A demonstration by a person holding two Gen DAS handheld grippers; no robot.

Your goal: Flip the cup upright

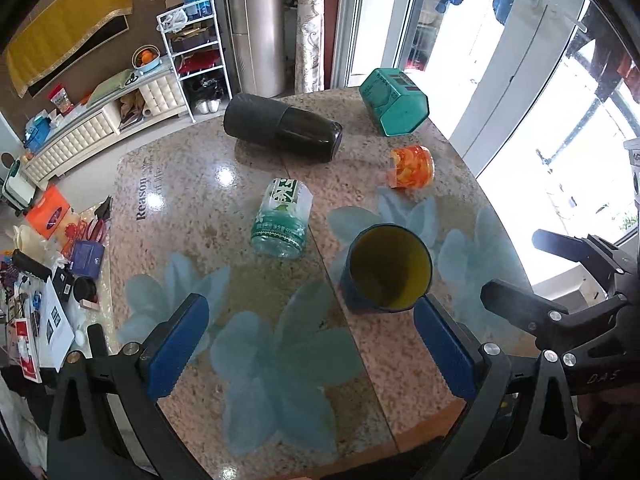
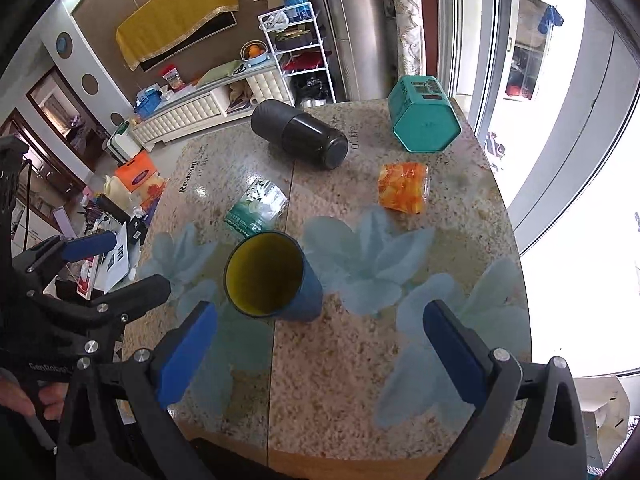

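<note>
Left wrist view: left gripper [image 1: 310,350] spread wide, nothing between the blue pads [image 1: 176,346]. Cup [image 1: 386,270], blue outside, yellow inside, sits on the table [image 1: 200,216] just ahead of the right-hand pad, rim almost touching its tip, mouth facing the camera. Looks already upright, or close to it. Beyond the fingers: bottle [image 1: 282,220] lying down, black flask [image 1: 282,126] on its side, teal box [image 1: 394,102], orange jar [image 1: 412,166]. Right gripper seen at far right, its black jaws apart.

Right wrist view: right gripper [image 2: 320,352] also spread, empty. Cup [image 2: 270,276] ahead and toward the left-hand pad, near but apart. Left gripper at far left, one blue pad showing, fingers apart.

Handling, judged: cup looks light, stiff, likely plastic, smooth wall so a bit slippery; empty. Best hold is across the side wall near mid-height, or pinching the rim wall inside and out.

Hard to tell: cup base hidden behind its own mouth, so exact tilt unclear. No handle seen. Bottle label partly cut off by the cup in the right view. Window glare washes out the right edge.
</note>
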